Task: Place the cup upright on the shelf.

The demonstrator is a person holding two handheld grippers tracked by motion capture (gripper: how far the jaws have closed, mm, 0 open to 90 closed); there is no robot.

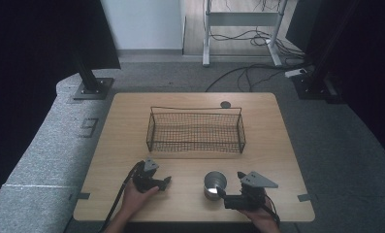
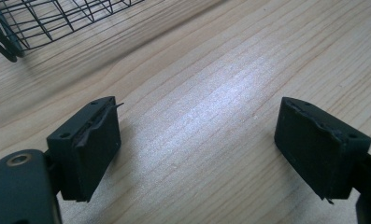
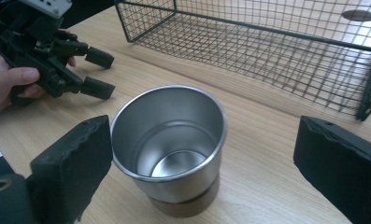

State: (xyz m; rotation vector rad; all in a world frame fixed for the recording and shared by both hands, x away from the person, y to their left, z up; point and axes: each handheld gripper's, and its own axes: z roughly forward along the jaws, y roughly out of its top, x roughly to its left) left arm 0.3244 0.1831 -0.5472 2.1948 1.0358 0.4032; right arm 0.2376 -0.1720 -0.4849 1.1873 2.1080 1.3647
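A shiny steel cup [image 1: 214, 185] with a brown base stands upright and empty on the wooden table [image 1: 132, 126], near the front edge. My right gripper [image 1: 230, 185] is open just to its right. In the right gripper view the cup [image 3: 169, 140] stands between the wide-apart jaws, with the left jaw close against its wall and the right jaw well clear. My left gripper [image 1: 165, 183] rests low on the table, left of the cup and pointing towards it. It is open, with bare wood between its pads [image 2: 96, 144]. The left gripper [image 3: 101, 73] also appears beyond the cup.
A black wire basket [image 1: 195, 131] stands empty in the middle of the table, behind both grippers; its mesh [image 3: 267, 51] is just beyond the cup. A round cable hole [image 1: 225, 104] sits at the table's back edge. Black stands and cables lie on the floor beyond.
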